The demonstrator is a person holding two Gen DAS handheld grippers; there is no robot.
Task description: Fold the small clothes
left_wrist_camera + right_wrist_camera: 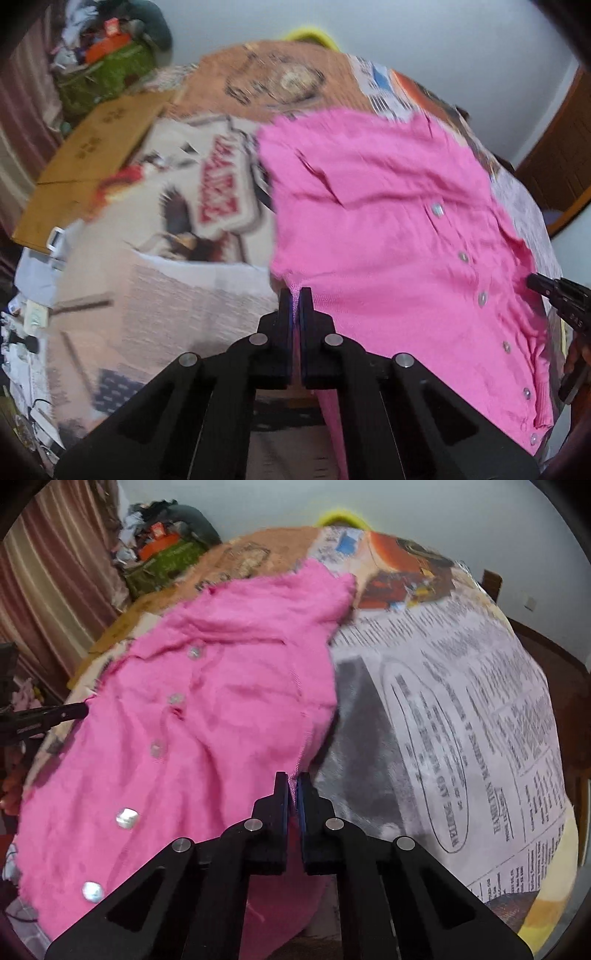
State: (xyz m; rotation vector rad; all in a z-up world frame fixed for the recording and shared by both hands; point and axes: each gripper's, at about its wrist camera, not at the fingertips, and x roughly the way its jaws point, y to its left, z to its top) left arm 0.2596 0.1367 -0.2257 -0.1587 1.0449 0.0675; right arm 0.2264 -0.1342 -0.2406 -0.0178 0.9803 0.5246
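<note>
Table (461,709) was covered in newspaper sheets, with a pink cardigan (388,221) spread on it. Striped curtain (55,572) and a clutter pile (110,55) sat behind. The left gripper (295,295) and the right gripper (293,781) were both clamped on the cardigan's edge.

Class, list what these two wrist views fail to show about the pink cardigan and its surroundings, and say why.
- Pink cardigan: near hem, left wrist view, hidden behind the left gripper.
- Its lower edge, right wrist view, hidden behind the right gripper.
- Newspaper print, left wrist view: blurred.
- Yellow object, right wrist view: mostly behind the table.
</note>
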